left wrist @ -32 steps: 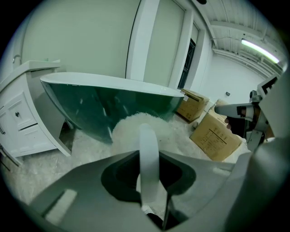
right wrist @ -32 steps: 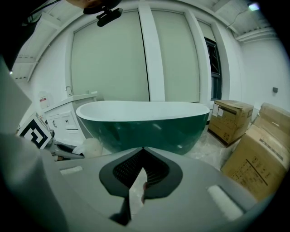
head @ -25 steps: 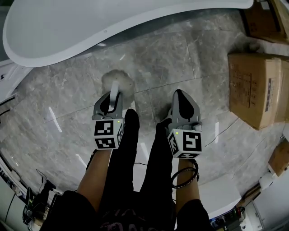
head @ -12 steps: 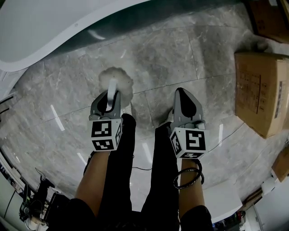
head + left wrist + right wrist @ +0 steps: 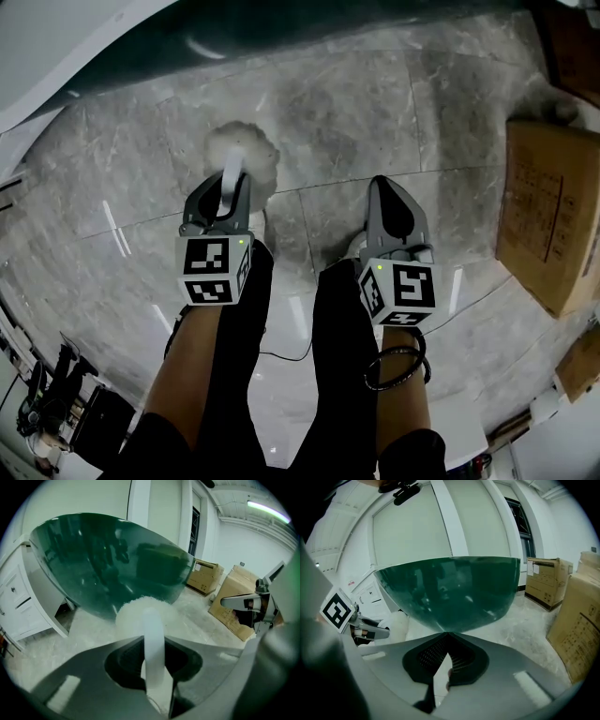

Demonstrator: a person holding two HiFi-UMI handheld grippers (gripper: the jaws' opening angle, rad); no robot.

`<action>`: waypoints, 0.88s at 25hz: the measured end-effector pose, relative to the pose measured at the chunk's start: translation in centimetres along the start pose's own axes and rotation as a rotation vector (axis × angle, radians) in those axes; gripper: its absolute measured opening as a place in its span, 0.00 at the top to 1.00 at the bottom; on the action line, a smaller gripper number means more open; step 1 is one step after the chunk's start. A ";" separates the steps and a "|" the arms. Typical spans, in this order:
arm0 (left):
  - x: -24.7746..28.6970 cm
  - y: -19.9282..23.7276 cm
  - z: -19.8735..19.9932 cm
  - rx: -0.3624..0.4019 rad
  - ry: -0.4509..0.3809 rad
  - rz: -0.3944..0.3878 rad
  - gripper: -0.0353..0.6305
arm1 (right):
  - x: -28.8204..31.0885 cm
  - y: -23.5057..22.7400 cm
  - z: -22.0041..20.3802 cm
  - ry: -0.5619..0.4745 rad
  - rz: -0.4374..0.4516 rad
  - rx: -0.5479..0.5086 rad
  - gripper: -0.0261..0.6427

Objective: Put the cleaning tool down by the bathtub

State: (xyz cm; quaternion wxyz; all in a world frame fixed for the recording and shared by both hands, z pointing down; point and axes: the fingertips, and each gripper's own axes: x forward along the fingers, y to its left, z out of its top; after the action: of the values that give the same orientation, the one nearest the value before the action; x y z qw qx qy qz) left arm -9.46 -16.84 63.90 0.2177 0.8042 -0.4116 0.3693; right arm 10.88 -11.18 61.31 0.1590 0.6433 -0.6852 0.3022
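Note:
The cleaning tool has a white handle [image 5: 231, 184] and a fluffy white head [image 5: 242, 154]. My left gripper [image 5: 228, 180] is shut on the handle, with the head sticking out past the jaws. In the left gripper view the head [image 5: 144, 612] is in front of the bathtub's dark green wall [image 5: 112, 559], low near its base. I cannot tell if the head touches the floor. The bathtub [image 5: 234, 28] runs along the top of the head view. My right gripper [image 5: 388, 190] is shut with nothing in it, level with the left one, and faces the bathtub [image 5: 454, 590].
Cardboard boxes [image 5: 553, 211] stand on the grey marble floor at the right, also in both gripper views [image 5: 236, 599] [image 5: 576, 620]. White cabinets [image 5: 18, 606] stand left of the tub. The person's legs [image 5: 281, 375] are between the grippers. Cables and gear [image 5: 56, 394] lie at lower left.
Both grippers and the tool have edged forward toward the bathtub as the head view shifted. The left gripper's hold on the handle is unchanged. The right gripper stays shut.

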 end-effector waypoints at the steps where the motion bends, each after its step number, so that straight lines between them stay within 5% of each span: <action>1: 0.4 0.1 -0.2 0.000 -0.003 0.003 0.82 | 0.4 -0.2 -0.4 0.003 0.004 -0.005 0.94; 22: 12.9 2.1 -5.6 0.020 -0.041 0.039 0.82 | 11.3 -4.7 -7.6 -0.005 0.036 -0.070 0.94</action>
State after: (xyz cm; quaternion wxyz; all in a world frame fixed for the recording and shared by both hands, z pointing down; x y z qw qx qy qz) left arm -8.49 -20.89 77.50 0.1940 0.8054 -0.4281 0.3611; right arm 12.81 -15.28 74.96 0.1743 0.6257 -0.7072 0.2791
